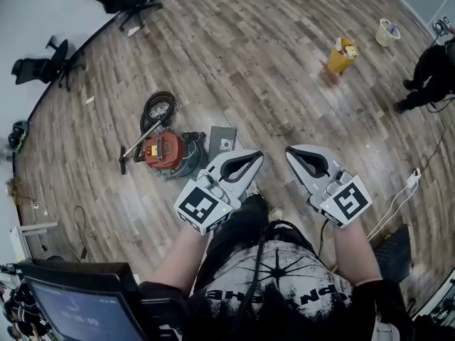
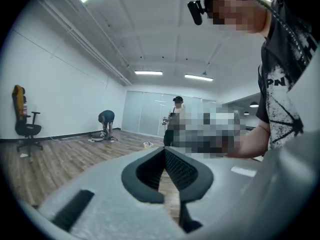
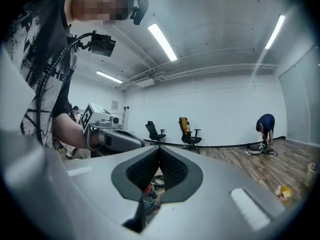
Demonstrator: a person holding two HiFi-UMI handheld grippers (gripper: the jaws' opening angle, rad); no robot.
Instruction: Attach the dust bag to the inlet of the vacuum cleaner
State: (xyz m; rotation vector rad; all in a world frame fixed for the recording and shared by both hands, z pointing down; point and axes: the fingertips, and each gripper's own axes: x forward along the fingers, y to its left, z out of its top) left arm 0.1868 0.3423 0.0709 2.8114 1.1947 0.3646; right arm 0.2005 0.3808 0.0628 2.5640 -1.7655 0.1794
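The left gripper [image 1: 250, 160] and the right gripper [image 1: 297, 156] are both clenched with nothing between their jaws. They are held side by side at the person's waist, above the floor. The vacuum cleaner [image 1: 165, 153], a red and teal canister, lies on the wooden floor [image 1: 270, 62] past the left gripper's tips and to their left, apart from both grippers. The flat grey dust bag [image 1: 223, 142] lies just right of the vacuum cleaner, between it and the left gripper. The hose [image 1: 159, 108] is coiled just beyond the vacuum cleaner. Well to the vacuum cleaner's right stand a yellow bin [image 1: 342, 54], a white bucket [image 1: 388, 31] and another person [image 1: 432, 73]. An office chair [image 1: 44, 66] stands far to its left by the white wall.
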